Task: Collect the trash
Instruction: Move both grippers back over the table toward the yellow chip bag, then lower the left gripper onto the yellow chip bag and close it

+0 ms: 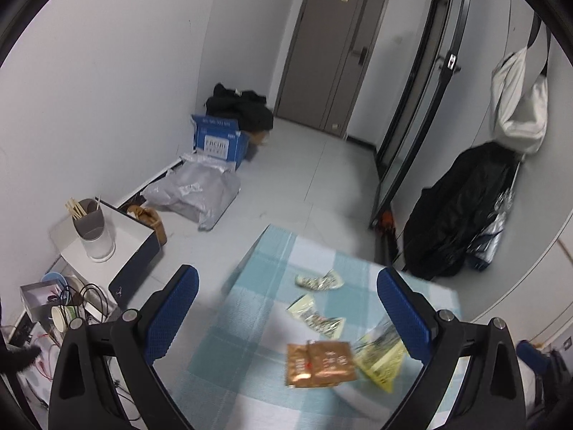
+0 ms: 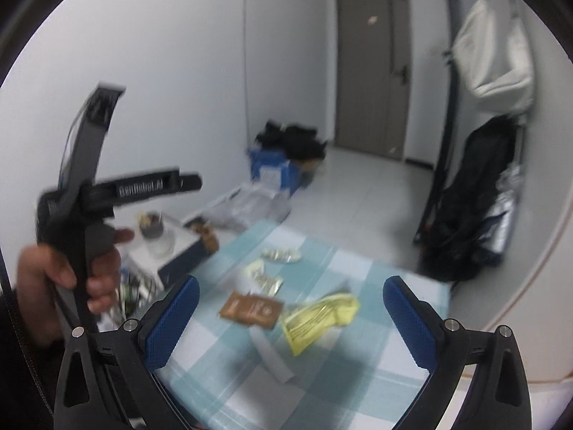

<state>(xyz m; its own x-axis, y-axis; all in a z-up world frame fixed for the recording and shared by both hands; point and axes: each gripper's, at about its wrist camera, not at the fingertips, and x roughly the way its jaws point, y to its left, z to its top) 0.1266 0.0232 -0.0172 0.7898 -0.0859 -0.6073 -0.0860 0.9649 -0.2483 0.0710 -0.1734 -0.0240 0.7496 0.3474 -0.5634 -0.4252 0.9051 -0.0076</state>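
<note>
Four wrappers lie on the checked bench: one brown wrapper, one yellow wrapper touching its right edge, and two pale torn ones beyond it. Both the left gripper and right gripper are spread wide and empty. The brown wrapper lies just ahead of both grippers, its long axis crosswise; which hand is nearer is hard to tell.

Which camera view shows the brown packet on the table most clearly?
The left wrist view: the brown packet lies near and large between the open fingers, its whole face visible, though slightly blurred. In the right wrist view the same packet is farther and smaller, beside the yellow wrapper, also blurred.
</note>
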